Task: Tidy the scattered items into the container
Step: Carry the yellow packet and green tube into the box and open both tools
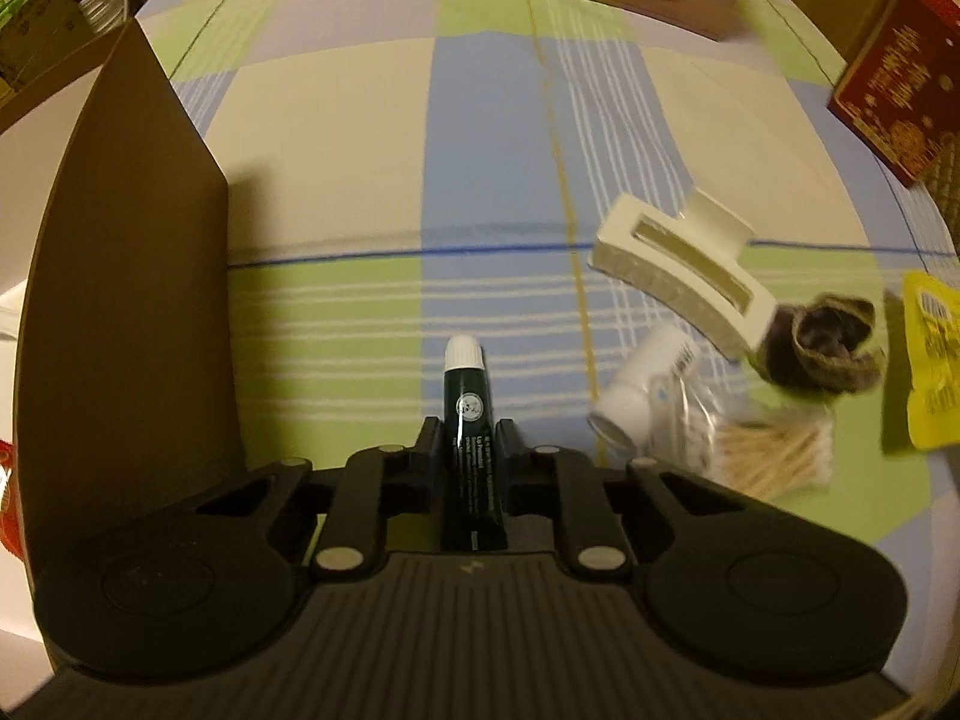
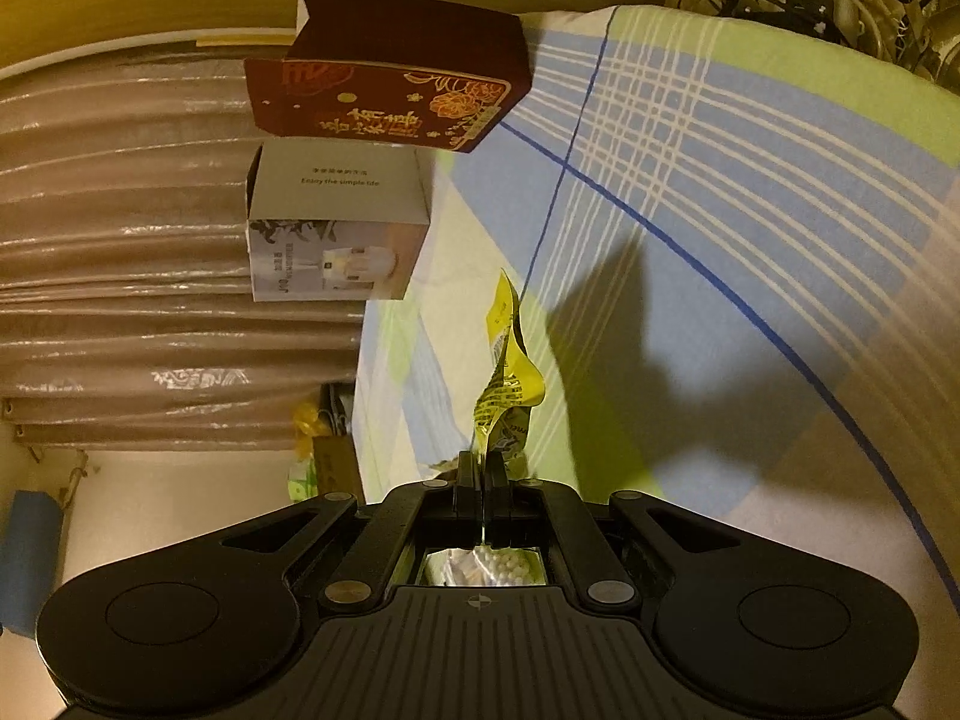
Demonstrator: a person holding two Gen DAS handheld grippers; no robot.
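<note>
The left claw (image 1: 467, 438) is closed on a dark green tube (image 1: 467, 420), which is being held lengthwise between the fingers with its white cap pointing away. The right claw (image 2: 482, 468) is clamped shut on a crumpled yellow packet (image 2: 507, 384), which is being carried clear of the bed.

Beyond the left claw, the brown cardboard flap (image 1: 138, 276) of what is judged to be the container is standing at the left of the checked bedsheet (image 1: 336, 138). A cream hair clip (image 1: 678, 264), a white bottle (image 1: 636, 390), a dark scrunchie (image 1: 822, 348) and a bag of cotton swabs (image 1: 774, 456) are lying scattered to the right.

For a clean step, the tube should be lifted straight, carried over the flap, and released only once it is well inside the walls. Pressure should be kept steady, as the smooth tube is likely to slip.
</note>
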